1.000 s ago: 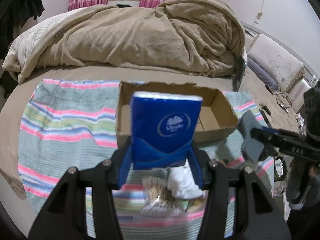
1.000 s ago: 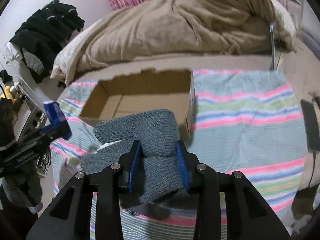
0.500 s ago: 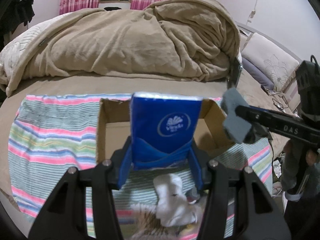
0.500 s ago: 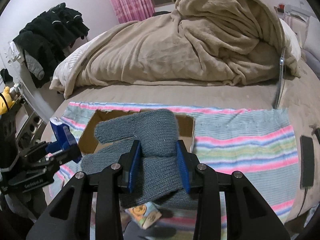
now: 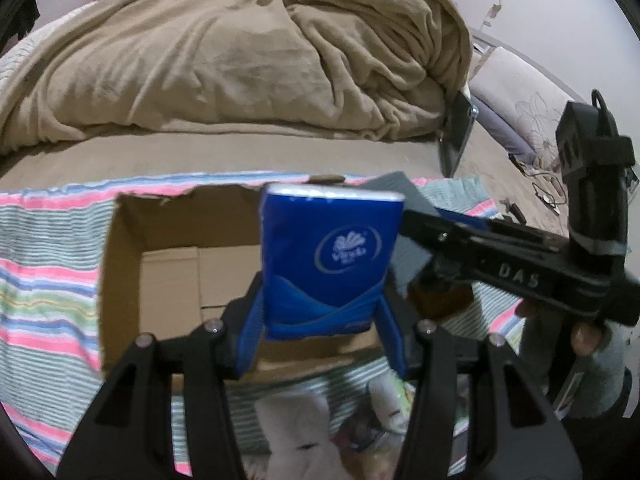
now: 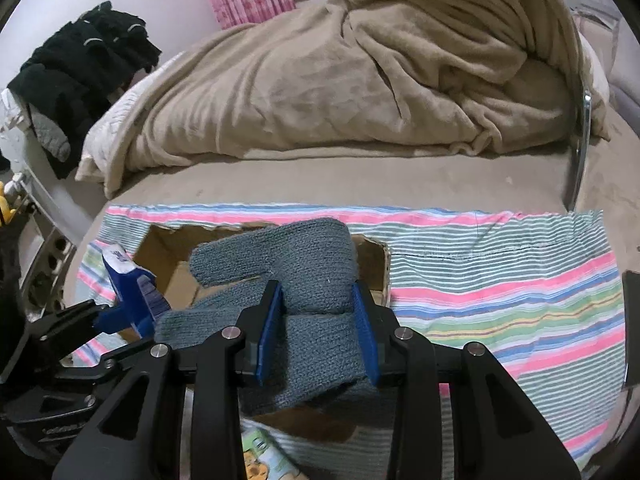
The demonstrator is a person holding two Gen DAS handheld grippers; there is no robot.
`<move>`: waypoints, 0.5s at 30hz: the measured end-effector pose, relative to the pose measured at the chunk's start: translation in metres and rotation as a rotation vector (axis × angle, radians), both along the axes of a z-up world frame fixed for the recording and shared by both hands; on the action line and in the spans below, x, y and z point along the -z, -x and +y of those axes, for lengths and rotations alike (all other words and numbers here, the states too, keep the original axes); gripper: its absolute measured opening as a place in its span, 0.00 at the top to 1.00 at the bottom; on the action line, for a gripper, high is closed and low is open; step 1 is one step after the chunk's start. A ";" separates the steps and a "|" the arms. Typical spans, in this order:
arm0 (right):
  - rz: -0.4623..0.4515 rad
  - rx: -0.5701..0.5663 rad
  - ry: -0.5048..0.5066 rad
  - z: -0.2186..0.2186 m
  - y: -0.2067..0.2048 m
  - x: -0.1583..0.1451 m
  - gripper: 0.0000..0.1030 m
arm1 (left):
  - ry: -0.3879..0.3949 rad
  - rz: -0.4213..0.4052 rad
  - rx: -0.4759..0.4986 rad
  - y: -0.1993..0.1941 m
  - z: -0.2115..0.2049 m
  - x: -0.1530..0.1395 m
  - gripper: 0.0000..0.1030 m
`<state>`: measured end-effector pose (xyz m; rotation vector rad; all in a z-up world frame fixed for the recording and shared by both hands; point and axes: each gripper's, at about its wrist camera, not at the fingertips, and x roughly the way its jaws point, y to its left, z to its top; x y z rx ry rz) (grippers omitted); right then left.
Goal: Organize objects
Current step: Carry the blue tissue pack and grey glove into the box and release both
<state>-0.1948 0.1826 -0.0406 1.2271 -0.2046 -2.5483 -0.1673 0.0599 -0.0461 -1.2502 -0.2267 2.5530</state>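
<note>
My left gripper [image 5: 322,312] is shut on a blue tissue pack [image 5: 330,256] and holds it upright above the open cardboard box [image 5: 120,264]. My right gripper [image 6: 318,308] is shut on a grey knitted glove [image 6: 288,256] and holds it over the same box [image 6: 160,248]. In the left wrist view the right gripper [image 5: 416,224] reaches in from the right, with the glove [image 5: 404,196] over the box's right end. In the right wrist view the left gripper and tissue pack [image 6: 128,284] are at the left. The box floor that shows is bare.
The box sits on a striped cloth [image 6: 500,280] on a bed, with a rumpled beige blanket [image 5: 240,60] behind. A white cloth item [image 5: 296,436] and small packets [image 6: 260,452] lie on the cloth near me. A dark flat device [image 6: 632,328] lies at the right edge.
Both grippers have moved forward and toward each other over the box. The glove has come from the right edge to just behind the tissue pack.
</note>
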 end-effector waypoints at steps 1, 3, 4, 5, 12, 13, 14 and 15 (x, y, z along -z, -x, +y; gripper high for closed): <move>-0.002 0.003 -0.001 0.000 0.001 0.002 0.63 | -0.003 -0.007 0.004 0.002 0.001 0.002 0.49; -0.008 0.007 0.002 0.000 0.002 0.005 0.63 | -0.012 -0.033 0.020 0.007 0.005 0.009 0.49; -0.011 0.008 0.001 0.000 0.003 0.006 0.61 | -0.013 -0.040 0.023 0.009 0.006 0.011 0.49; -0.013 0.009 -0.002 0.000 0.003 0.006 0.61 | -0.014 -0.050 0.027 0.010 0.008 0.014 0.48; -0.009 0.005 -0.010 -0.001 -0.001 -0.001 0.51 | -0.018 -0.052 0.010 0.006 0.005 0.010 0.21; -0.003 0.003 -0.016 -0.003 -0.004 -0.003 0.51 | -0.018 -0.046 0.002 0.004 0.002 0.007 0.20; 0.002 0.002 -0.019 -0.004 -0.006 -0.006 0.51 | -0.020 -0.042 -0.003 0.002 0.000 0.003 0.20; 0.004 0.003 -0.020 -0.005 -0.008 -0.008 0.51 | -0.022 -0.036 -0.008 0.000 -0.003 0.000 0.20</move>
